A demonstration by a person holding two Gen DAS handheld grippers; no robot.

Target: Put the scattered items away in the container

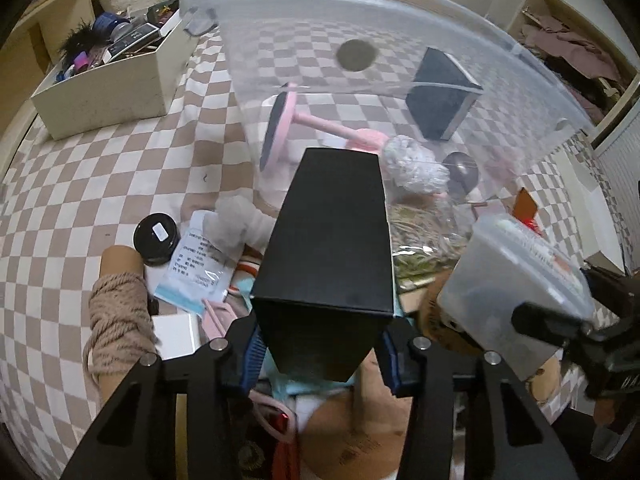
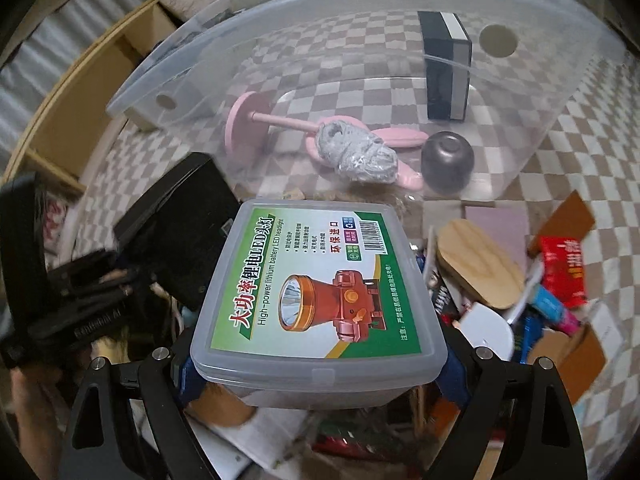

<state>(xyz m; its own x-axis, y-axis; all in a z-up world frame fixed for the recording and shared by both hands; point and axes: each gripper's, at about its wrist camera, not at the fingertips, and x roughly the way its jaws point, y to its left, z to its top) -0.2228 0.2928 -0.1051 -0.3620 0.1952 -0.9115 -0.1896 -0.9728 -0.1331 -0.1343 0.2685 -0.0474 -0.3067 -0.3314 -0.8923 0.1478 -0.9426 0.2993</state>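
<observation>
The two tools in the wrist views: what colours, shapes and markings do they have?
Both the left tool and the right tool have matte black angular finger frames with triangular cut-outs, round silver bolt heads at the joints, and blue pads on the inner faces. White lettering, unreadable, marks the left tool's black body in the right wrist view. No cables or sleeves are visible.

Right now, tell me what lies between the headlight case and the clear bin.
In the right wrist view, only a dried-grass bundle sits between headlight case and clear bin.
</observation>
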